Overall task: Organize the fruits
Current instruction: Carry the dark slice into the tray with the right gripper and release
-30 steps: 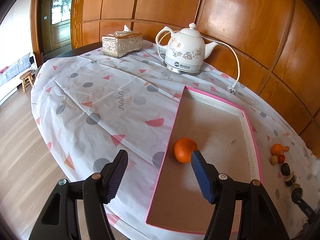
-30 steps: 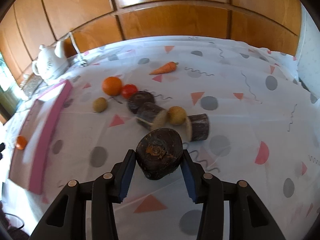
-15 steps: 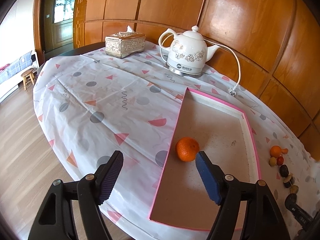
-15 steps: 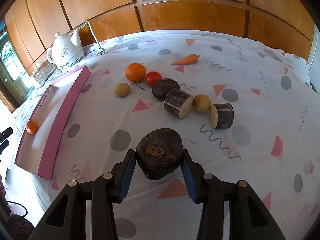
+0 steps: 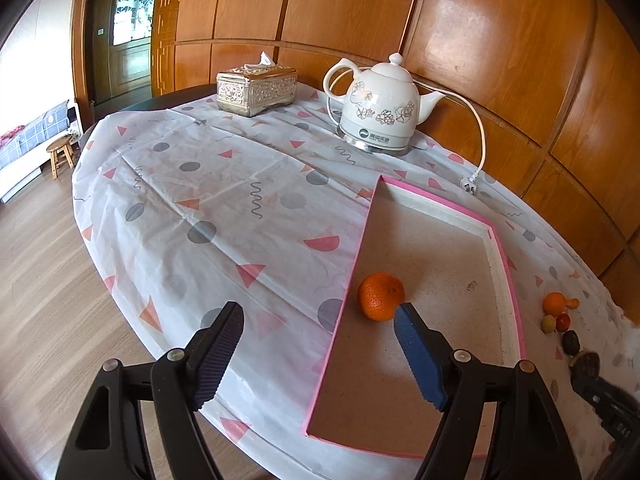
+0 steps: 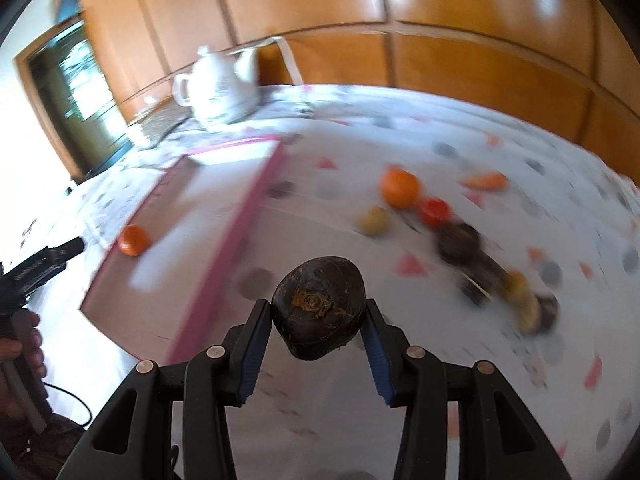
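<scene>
Pink-rimmed and shallow, a tray (image 5: 505, 264) is lying on the worktop (image 5: 208, 200), which is wearing a white cloth printed with grey dots and coral triangles. One orange mandarin (image 5: 380, 296) is sitting inside the tray, close to its left rim as the left wrist view shows it. The left gripper (image 5: 318, 338) is hanging over the tray's near corner; its jaws are opening, standing wide apart, and nothing is being pressed between them. The mandarin is lying just beyond the right-hand blue pad (image 5: 418, 356), and contact cannot be judged from this angle.

The right gripper (image 6: 318, 326) is carrying a dark, rounded fruit (image 6: 318, 306) with a brownish stem scar facing the camera. Its jaws are clamped on the fruit's two sides, holding it clear above the cloth, just to the right of the tray's pink rim in the blurred right wrist view.

Further right on the cloth, the remaining produce is waiting in a loose cluster: an orange (image 6: 400, 188), a red tomato (image 6: 434, 210), a small yellowish fruit (image 6: 374, 221), a carrot (image 6: 484, 180) and several dark pieces (image 6: 458, 242) whose shapes are smeared by motion.

Behind the tray, a white floral kettle (image 5: 380, 112) is standing on its base, with a silver tissue box (image 5: 256, 90) to its left and wooden wall panels (image 5: 500, 40) rising behind both. A person's hand (image 6: 24, 348) is gripping the left tool's handle at the edge of the right wrist view.
</scene>
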`<state>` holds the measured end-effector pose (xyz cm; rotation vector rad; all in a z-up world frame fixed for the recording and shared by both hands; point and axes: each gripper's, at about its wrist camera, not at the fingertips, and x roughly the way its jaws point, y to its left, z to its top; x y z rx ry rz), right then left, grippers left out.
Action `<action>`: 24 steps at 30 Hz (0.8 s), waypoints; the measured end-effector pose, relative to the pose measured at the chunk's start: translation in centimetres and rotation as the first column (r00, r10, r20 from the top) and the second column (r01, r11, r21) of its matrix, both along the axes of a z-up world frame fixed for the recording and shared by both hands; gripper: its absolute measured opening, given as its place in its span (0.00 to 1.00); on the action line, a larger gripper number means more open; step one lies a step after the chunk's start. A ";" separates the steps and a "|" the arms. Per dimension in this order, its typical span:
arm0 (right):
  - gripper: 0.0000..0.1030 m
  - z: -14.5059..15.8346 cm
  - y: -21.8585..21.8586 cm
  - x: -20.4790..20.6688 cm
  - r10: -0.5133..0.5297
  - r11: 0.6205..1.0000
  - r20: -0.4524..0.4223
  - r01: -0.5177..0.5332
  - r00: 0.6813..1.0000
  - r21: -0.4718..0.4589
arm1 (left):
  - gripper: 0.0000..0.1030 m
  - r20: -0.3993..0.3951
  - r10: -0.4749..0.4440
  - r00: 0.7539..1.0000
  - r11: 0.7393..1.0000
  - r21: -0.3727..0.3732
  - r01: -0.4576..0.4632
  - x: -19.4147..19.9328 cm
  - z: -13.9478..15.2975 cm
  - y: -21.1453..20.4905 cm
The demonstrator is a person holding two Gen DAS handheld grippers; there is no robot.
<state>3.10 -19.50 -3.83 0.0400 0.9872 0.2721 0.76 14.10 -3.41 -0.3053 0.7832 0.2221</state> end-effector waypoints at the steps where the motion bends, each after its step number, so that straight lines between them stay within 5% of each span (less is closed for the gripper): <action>1: 0.45 0.2 0.9 0.3 0.029 1.000 0.004 -0.029 1.000 0.002 | 0.76 -0.001 0.000 1.000 1.000 0.000 0.000 0.0 0.0 0.0; 12: 0.45 0.6 8.2 2.6 0.215 0.976 0.015 -0.215 0.976 -0.016 | 0.77 -0.012 0.019 1.000 1.000 -0.018 -0.020 -0.1 -0.5 0.7; 24: 0.45 -1.0 12.0 6.8 0.244 0.968 -0.020 -0.245 0.969 -0.062 | 0.78 -0.024 0.034 0.999 0.999 -0.035 -0.035 0.0 -1.0 1.4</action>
